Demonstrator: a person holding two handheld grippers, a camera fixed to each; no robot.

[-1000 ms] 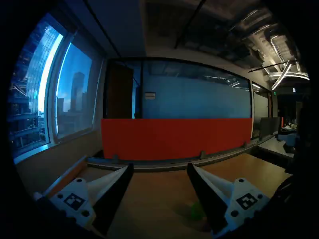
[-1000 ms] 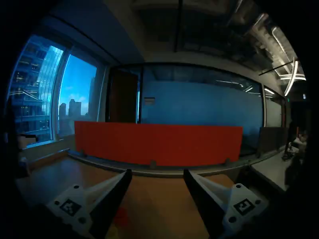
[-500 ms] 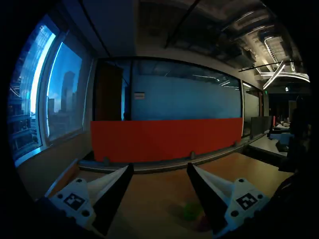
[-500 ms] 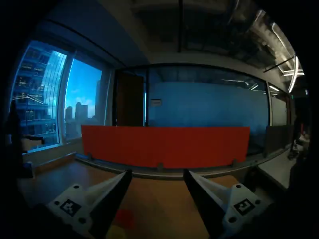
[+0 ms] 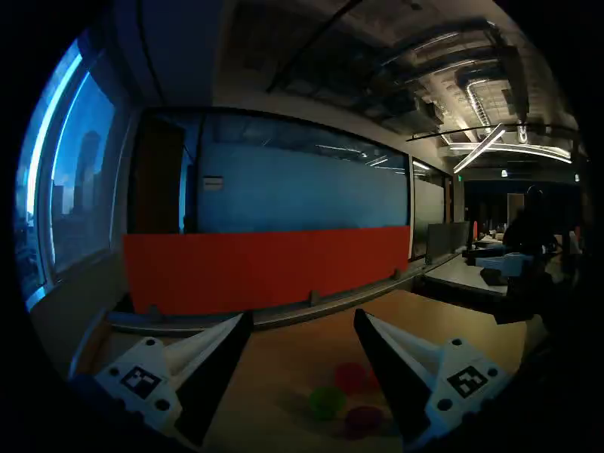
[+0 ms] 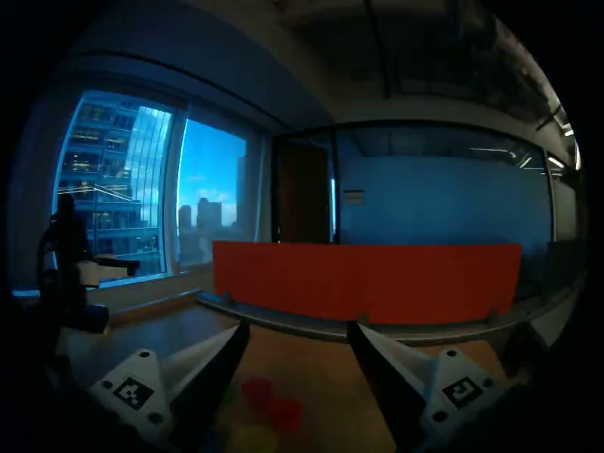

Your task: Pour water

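Note:
In the left gripper view, my left gripper (image 5: 302,355) is open above a wooden table (image 5: 287,362), with nothing between its fingers. Below it stand a green cup (image 5: 326,402), a red cup (image 5: 350,375) and a dark red cup (image 5: 364,417). In the right gripper view, my right gripper (image 6: 298,359) is open over the same table, also holding nothing. Two red cups (image 6: 258,390) (image 6: 285,412) and a yellowish cup (image 6: 253,438) sit low between its fingers, and a sliver of a green cup (image 6: 229,394) shows beside the left finger.
An orange divider panel (image 5: 257,268) (image 6: 362,279) runs along the table's far edge. Large windows (image 6: 143,204) line the left wall. The other gripper and a dark shape holding it (image 6: 72,272) show at the far left of the right gripper view. More desks (image 5: 491,264) stand to the right.
The left gripper's view has swung to the right, the right gripper's view to the left. More cups have come into sight below both grippers. Both stayed open.

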